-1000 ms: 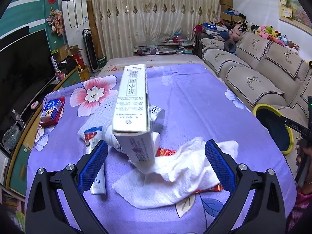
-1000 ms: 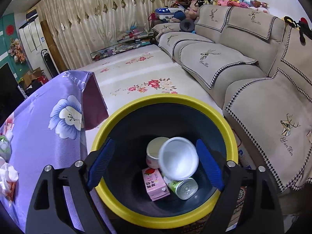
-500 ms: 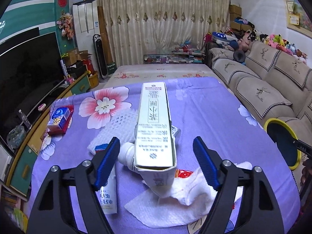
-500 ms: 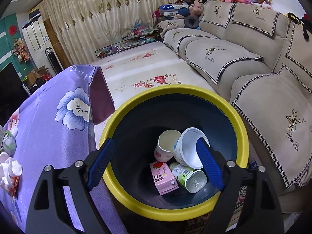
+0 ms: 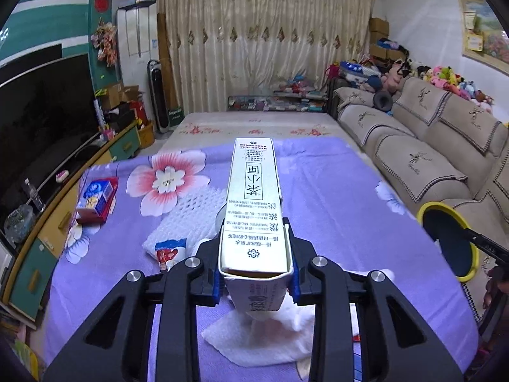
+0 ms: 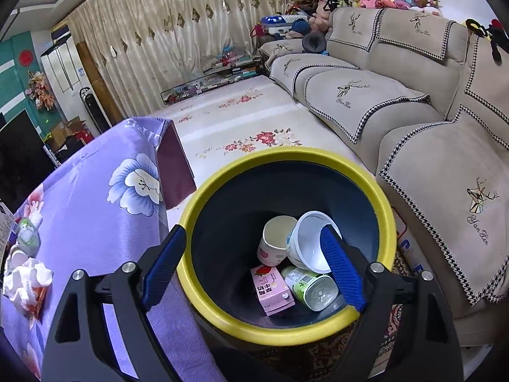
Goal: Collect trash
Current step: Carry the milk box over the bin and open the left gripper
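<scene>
A long white carton (image 5: pixel 253 191) with printed text lies between the pads of my left gripper (image 5: pixel 254 254). The jaws are closing, and the blue pads press on both its sides. Under it a crumpled white tissue (image 5: pixel 261 347) rests on the purple flowered tablecloth (image 5: pixel 334 197). My right gripper (image 6: pixel 253 235) hangs open and empty over the dark bin with a yellow rim (image 6: pixel 286 154). In the bin lie a paper cup (image 6: pixel 275 242), a white plastic cup (image 6: pixel 307 242), a pink carton (image 6: pixel 272 289) and a green can (image 6: pixel 310 286).
On the table lie a white foam net (image 5: pixel 191 216), a small printed packet (image 5: pixel 170 251) and a blue and red box (image 5: pixel 97 197). The bin (image 5: pixel 426 210) stands off the table's right edge, before the beige sofa (image 6: pixel 429 159). A TV cabinet runs along the left.
My left jaws have gone from wide apart to pressed on the carton. In the right wrist view the white plastic cup has dropped into the bin; the right jaws stay as wide.
</scene>
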Demonstrator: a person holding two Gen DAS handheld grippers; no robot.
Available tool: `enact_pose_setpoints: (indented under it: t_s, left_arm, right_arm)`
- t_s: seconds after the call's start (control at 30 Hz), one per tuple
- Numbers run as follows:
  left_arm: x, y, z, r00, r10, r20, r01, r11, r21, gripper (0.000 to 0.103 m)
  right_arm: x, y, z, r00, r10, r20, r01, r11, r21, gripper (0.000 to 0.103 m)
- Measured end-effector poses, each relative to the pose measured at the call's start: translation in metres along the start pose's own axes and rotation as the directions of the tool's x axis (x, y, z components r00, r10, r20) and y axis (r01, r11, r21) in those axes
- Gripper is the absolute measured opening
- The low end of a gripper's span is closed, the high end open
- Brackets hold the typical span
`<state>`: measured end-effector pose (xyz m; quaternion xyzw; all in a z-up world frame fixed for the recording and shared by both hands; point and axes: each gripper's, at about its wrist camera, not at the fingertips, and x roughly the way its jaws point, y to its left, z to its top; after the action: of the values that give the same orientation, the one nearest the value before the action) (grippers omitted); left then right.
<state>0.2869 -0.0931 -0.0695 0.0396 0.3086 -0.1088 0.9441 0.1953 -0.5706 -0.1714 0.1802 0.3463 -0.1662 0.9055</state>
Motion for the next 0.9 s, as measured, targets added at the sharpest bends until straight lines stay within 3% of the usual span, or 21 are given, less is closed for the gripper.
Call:
enact_pose_setpoints:
  t_s: [0.27,0.43,0.67,0.9]
  left_arm:
    - [-0.051,-0.049,0.009,0.992,-0.107,0.062,0.101,0.991,0.083,0.03]
    - [-0.054,-0.1,0.011,0.979,-0.202,0.039,0.194,0.97,0.146,0.03]
    - [-0.033,-0.184,0.014,0.94,-0.339,-0.035,0.338,0.914,0.223,0.03]
    - [-0.003,-0.284,0.016,0.889,-0.442,-0.122,0.457,0.834,0.31,0.03]
  right_arm:
    - [-0.019,-0.013,-0.006,1.0,0.016,0.02,-0.017,0.999,0.035,0.081]
    - [-0.034,-0.034,-0.008,0.999,-0.016,0.045,0.013,0.998,0.055,0.081]
    - [-0.051,-0.071,-0.015,0.994,-0.089,0.068,0.082,0.992,0.1,0.081]
    - [-0.053,-0.11,-0.023,0.991,-0.124,0.059,0.113,0.981,0.16,0.081]
